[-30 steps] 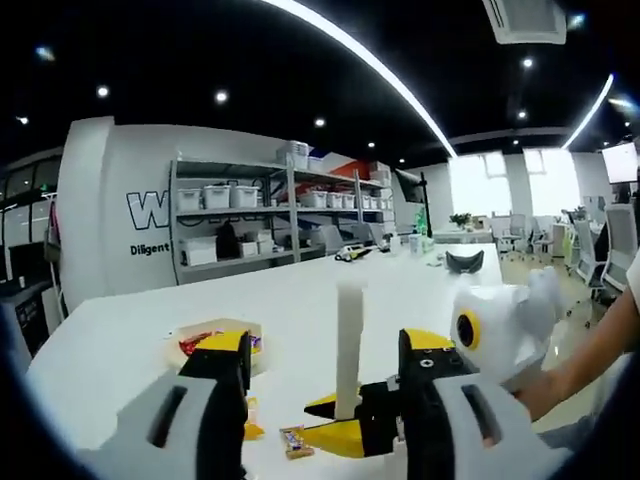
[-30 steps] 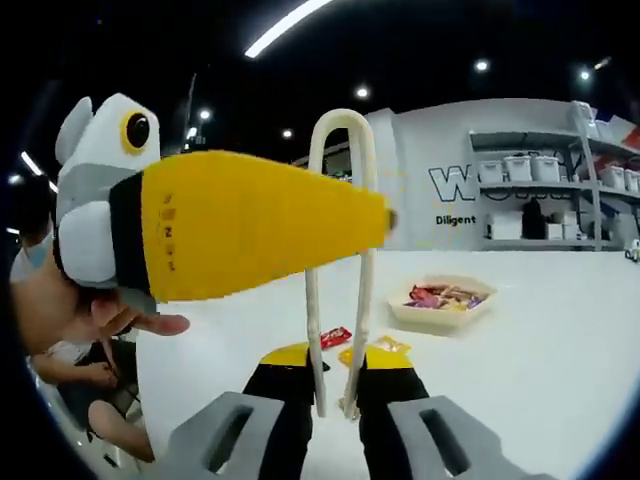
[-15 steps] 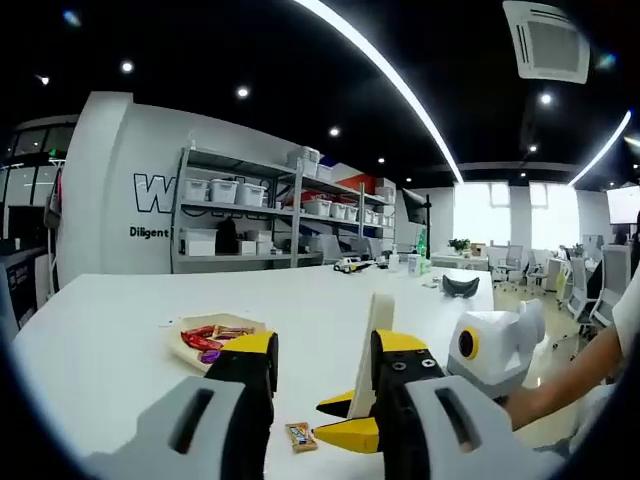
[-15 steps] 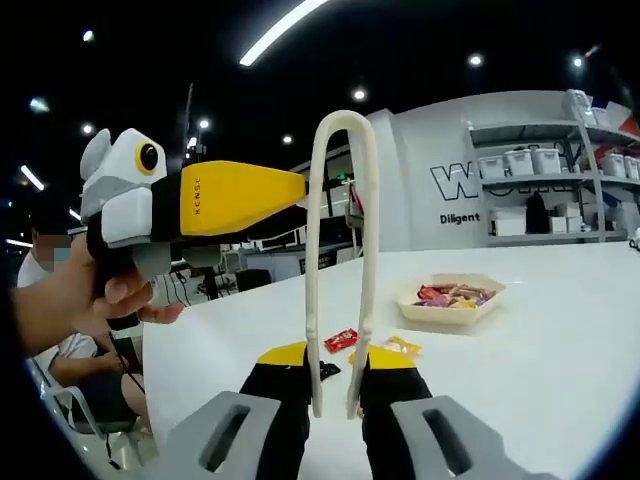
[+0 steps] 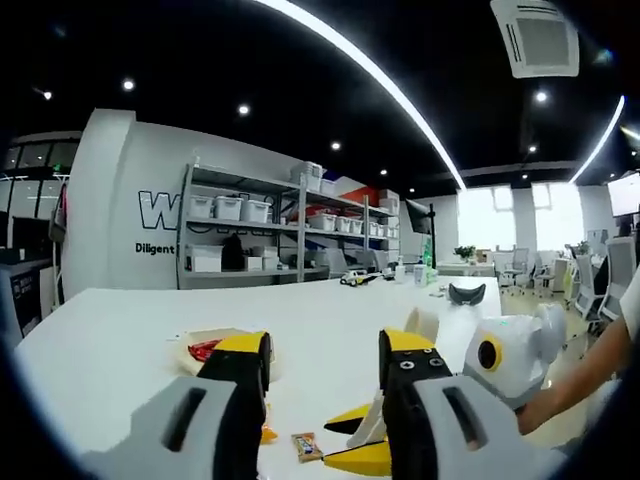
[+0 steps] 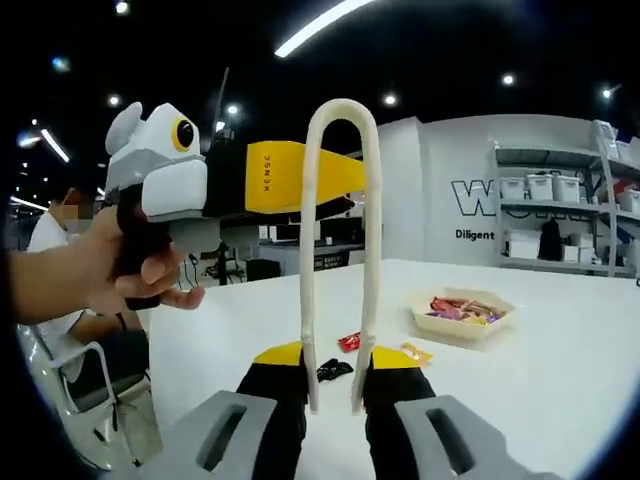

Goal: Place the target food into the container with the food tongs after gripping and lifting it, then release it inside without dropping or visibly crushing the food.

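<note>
My right gripper point(image 6: 335, 356) is shut on the lower ends of cream food tongs point(image 6: 340, 105), which stand upright with their loop on top. Beyond them a shallow beige container point(image 6: 468, 326) holds several wrapped candies point(image 6: 455, 307). A red candy point(image 6: 349, 342), a black one point(image 6: 333, 370) and a yellow one point(image 6: 414, 350) lie loose on the white table. My left gripper point(image 5: 322, 346) is open with nothing between its jaws. In the right gripper view a hand point(image 6: 140, 270) holds the left gripper point(image 6: 335, 180) up at the left, apart from the tongs.
In the left gripper view the container point(image 5: 195, 342) sits left of my jaws, and the right gripper point(image 5: 355, 438) with the tongs point(image 5: 422, 320) comes in from the right. A small candy point(image 5: 308, 447) lies near. Shelves point(image 5: 250, 235) line the far wall. A seated person point(image 6: 60, 300) is at the left.
In the right gripper view the left gripper has drawn back up and to the left, away from the tongs. In the left gripper view the tongs have slid from between my jaws to behind the right one.
</note>
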